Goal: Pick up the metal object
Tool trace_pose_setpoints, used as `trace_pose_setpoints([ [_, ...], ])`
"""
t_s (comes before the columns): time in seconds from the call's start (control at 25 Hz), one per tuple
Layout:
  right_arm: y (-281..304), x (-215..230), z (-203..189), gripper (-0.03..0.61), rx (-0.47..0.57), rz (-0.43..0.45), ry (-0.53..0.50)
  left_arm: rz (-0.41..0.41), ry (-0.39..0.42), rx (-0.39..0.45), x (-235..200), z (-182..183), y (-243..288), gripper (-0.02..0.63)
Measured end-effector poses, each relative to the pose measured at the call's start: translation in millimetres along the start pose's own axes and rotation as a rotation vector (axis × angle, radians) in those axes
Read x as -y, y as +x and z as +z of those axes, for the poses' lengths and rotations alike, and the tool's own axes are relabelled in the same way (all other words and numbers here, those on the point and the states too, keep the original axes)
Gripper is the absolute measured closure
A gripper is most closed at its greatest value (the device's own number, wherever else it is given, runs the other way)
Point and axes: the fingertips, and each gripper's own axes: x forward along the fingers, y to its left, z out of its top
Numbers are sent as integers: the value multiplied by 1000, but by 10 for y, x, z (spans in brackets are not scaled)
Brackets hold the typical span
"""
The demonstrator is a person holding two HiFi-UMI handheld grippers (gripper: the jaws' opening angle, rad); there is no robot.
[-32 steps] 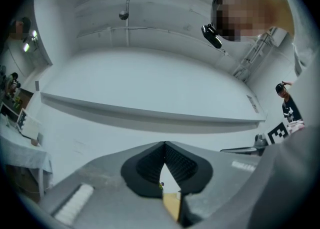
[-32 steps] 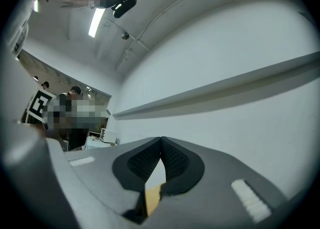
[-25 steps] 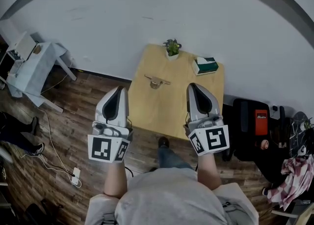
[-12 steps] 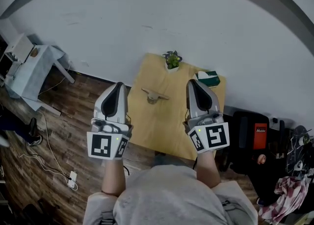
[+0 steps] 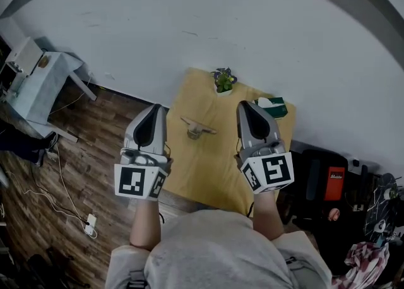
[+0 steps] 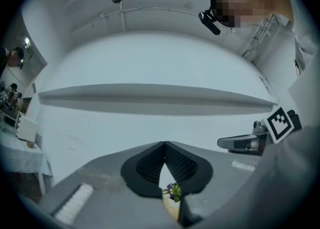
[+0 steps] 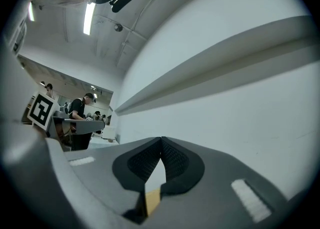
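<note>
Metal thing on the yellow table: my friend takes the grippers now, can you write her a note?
Left gripper: shut, empty, held near the table's left edge.
Right gripper: shut, empty, above the table's right side.
Metal object lies untouched on the table, between the two grippers, nearer than the small plant.
Done: nothing picked up yet.
Left: open a gripper, reach the metal object, probably grasp and lift it.

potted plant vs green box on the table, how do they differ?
The potted plant stands tall and leafy in a small pale pot; the green box is low and rectangular. The potted plant sits midway along the table's far edge; the green box sits at its far right corner. Both rest on the table beyond the metal object.
</note>
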Motion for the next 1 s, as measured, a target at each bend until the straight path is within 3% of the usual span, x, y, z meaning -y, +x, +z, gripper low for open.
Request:
trace_pose_setpoints([
  [0.6,223,130,-806,578,-155,29,88,-26,-63,-359,58,-1445,274,611],
  [1.0,230,135,-1110,578,-218,55,119,-76,-103,-668,251,-2727,176,455],
])
